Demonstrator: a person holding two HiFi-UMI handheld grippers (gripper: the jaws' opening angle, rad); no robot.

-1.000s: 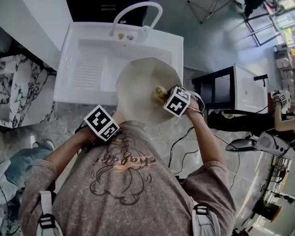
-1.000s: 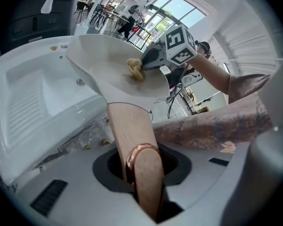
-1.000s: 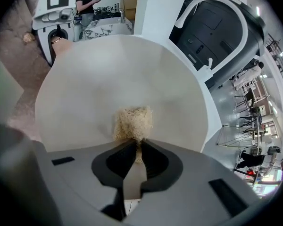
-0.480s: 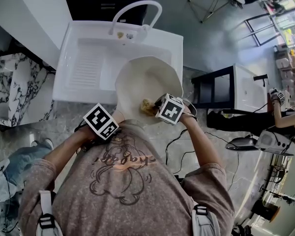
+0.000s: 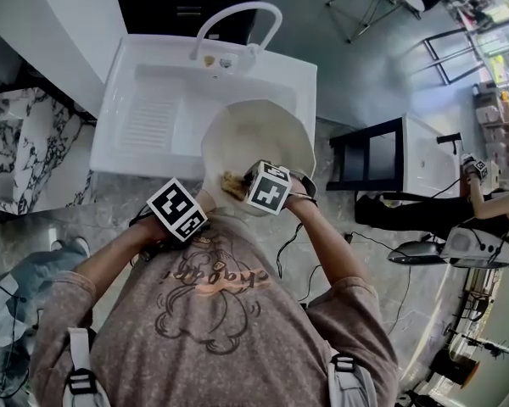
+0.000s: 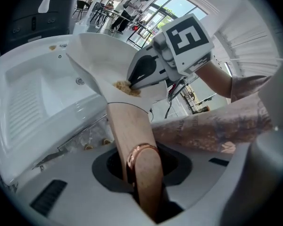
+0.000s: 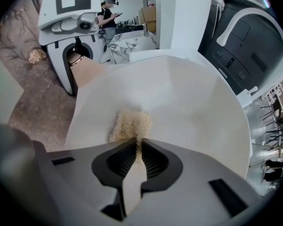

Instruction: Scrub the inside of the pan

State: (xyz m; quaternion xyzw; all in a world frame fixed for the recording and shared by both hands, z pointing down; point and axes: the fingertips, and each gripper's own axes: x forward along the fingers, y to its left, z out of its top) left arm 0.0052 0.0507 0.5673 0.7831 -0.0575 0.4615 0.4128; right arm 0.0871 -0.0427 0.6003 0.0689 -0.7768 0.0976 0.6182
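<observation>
The cream-white pan with faceted walls (image 5: 259, 130) is held above the right front corner of the white plastic sink (image 5: 125, 100). It is tilted, so that its inside faces up toward the person. Its light wooden handle with a copper-coloured ring (image 6: 132, 126) passes between the jaws of the left gripper (image 6: 142, 171), which are clenched firmly on it. The right gripper (image 7: 137, 160) reaches into the pan from the person's right side. Its jaws are closed on a thin edge of the tan, rough scrubbing pad (image 7: 129, 124). The pad lies pressed on the inner surface of the pan, in the part near the handle. The rest of the inside looks clean and pale. Behind the pan, the white curved faucet (image 5: 237, 11) stands at the back rim of the sink.
</observation>
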